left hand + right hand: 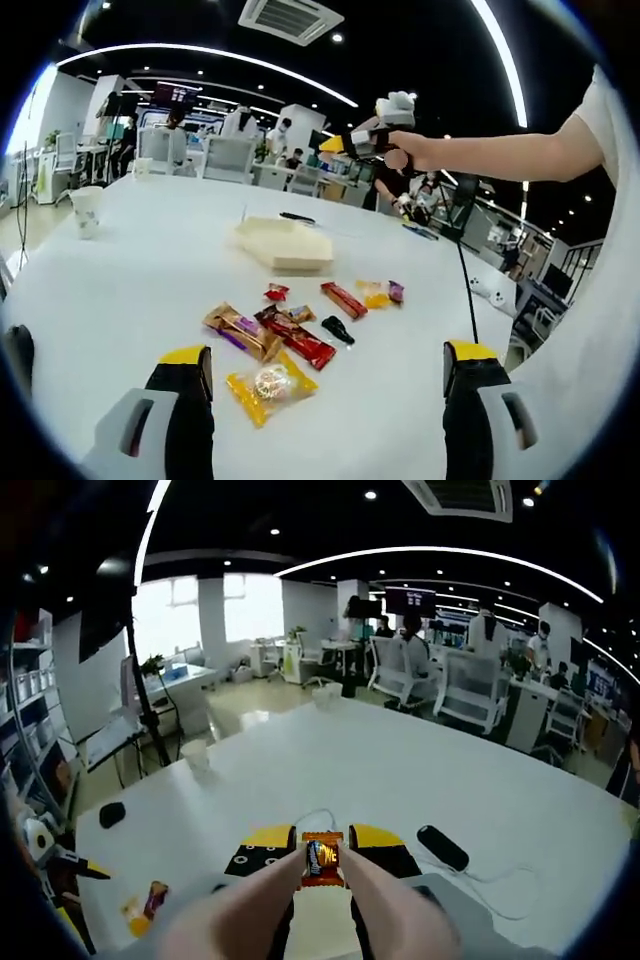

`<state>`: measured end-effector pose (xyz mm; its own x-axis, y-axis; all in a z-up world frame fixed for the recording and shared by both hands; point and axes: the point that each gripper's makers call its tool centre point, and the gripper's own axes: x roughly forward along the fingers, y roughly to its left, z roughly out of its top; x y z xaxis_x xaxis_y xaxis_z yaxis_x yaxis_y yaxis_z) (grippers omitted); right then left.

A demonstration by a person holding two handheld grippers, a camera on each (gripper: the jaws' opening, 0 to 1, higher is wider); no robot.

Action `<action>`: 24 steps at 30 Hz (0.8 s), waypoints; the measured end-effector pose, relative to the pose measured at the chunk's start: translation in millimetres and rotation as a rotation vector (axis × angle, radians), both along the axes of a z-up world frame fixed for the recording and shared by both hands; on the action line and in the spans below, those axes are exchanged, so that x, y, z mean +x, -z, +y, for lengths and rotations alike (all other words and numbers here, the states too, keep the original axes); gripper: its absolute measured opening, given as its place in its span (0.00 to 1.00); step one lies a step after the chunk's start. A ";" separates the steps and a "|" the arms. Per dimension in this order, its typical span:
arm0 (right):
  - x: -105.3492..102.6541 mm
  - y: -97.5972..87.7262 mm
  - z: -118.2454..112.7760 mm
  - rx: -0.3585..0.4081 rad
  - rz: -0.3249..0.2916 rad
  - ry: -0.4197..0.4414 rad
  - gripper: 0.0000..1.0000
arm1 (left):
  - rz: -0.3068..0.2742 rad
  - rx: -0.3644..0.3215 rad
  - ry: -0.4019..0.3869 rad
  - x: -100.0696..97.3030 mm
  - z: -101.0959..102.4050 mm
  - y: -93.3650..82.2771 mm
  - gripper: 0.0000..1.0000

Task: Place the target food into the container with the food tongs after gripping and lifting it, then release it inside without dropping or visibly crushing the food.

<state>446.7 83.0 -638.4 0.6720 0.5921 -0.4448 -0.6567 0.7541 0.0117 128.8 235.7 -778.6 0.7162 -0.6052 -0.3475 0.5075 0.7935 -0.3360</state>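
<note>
Right tongs [322,852] clamp orange-wrapped snack [322,860], raised on outstretched arm; left tongs [325,365] spread wide, low over desk [150,270].

White table [150,270]; cream container [285,245]; red, brown and yellow snack packets [275,345]; orange-and-blue candy [322,859] between yellow-and-black jaw tips.

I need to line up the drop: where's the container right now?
In the left gripper view, the shallow beige container sits on the white table, beyond the scattered snack packets and below the raised right gripper.
</note>
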 end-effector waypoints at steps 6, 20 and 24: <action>4.2 -3.0 9.1 -0.013 -0.002 -0.025 0.20 | 0.015 -0.010 0.024 -4.1 -8.9 0.7 0.96; 6.9 -8.1 15.7 0.020 0.009 -0.027 0.25 | 0.019 -0.002 0.058 -10.7 -15.1 -1.2 0.99; 5.6 -18.3 9.8 0.062 0.003 -0.009 0.25 | 0.023 -0.004 0.073 -15.4 -18.5 -5.4 0.99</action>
